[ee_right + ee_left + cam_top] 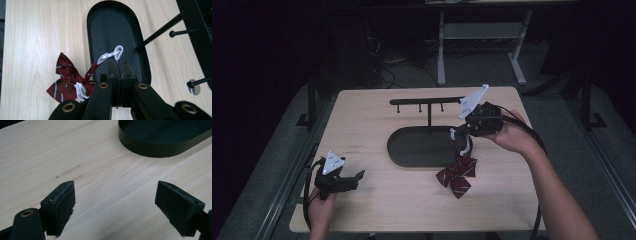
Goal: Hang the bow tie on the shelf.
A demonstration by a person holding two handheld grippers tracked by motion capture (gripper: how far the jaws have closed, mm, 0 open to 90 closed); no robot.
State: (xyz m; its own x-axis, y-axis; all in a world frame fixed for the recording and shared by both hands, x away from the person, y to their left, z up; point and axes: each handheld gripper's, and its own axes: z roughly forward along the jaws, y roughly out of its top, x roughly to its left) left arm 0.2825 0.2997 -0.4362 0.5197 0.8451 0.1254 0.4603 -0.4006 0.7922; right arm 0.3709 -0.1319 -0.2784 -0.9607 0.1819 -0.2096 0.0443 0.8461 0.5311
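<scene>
Down at the near left corner of the wooden table [377, 205], the left gripper [354, 177] rests low over the bare wood, held by a hand [319, 212] coming in from the bottom edge; its jaws stand wide apart with nothing between them, as the left gripper view confirms [115, 202]. Toward the middle sits a black oval tray [404, 157], from which a thin post rises to a horizontal bar with small pegs [422, 102]. Further right, the right gripper [462, 134] hangs above the tray's right end, its jaws pressed together on the white elastic loop [117, 52] of a dark red striped bow tie [457, 175]. That bow tie dangles from the loop, just beside the tray's right edge, with its lower part apparently touching the tabletop.
</scene>
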